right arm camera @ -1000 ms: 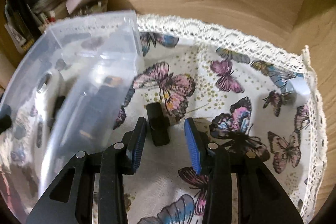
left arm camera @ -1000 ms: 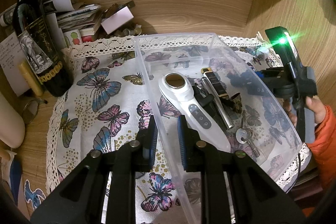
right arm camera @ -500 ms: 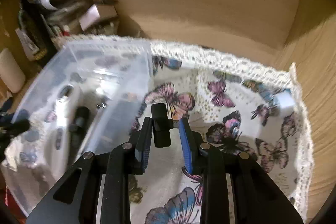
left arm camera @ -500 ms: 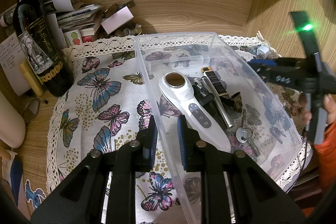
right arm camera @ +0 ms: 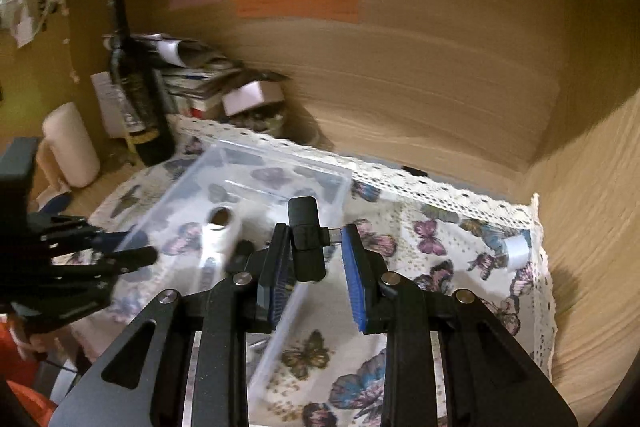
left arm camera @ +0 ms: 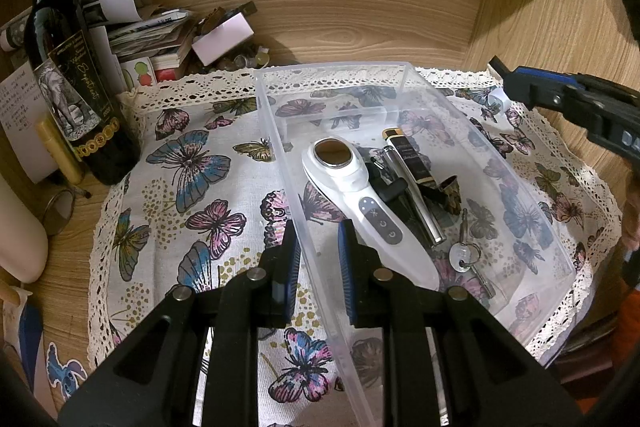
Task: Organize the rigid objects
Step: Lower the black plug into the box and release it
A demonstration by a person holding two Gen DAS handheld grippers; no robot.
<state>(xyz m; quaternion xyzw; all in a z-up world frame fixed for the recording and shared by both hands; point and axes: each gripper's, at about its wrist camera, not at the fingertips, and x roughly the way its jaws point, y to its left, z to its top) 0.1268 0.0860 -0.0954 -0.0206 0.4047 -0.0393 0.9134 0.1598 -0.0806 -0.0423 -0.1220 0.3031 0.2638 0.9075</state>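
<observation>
Only the right wrist view shows the black adapter [right arm camera: 306, 243] gripped.

- My left gripper [left arm camera: 316, 263] straddled the clear bin's [left arm camera: 332, 71] near wall, blocking that side;
- the bin's far right floor lay bare beside the white device [left arm camera: 360, 203];
- wine bottle [left arm camera: 76, 95] and papers [left arm camera: 148, 27] crowded the back-left corner.
</observation>
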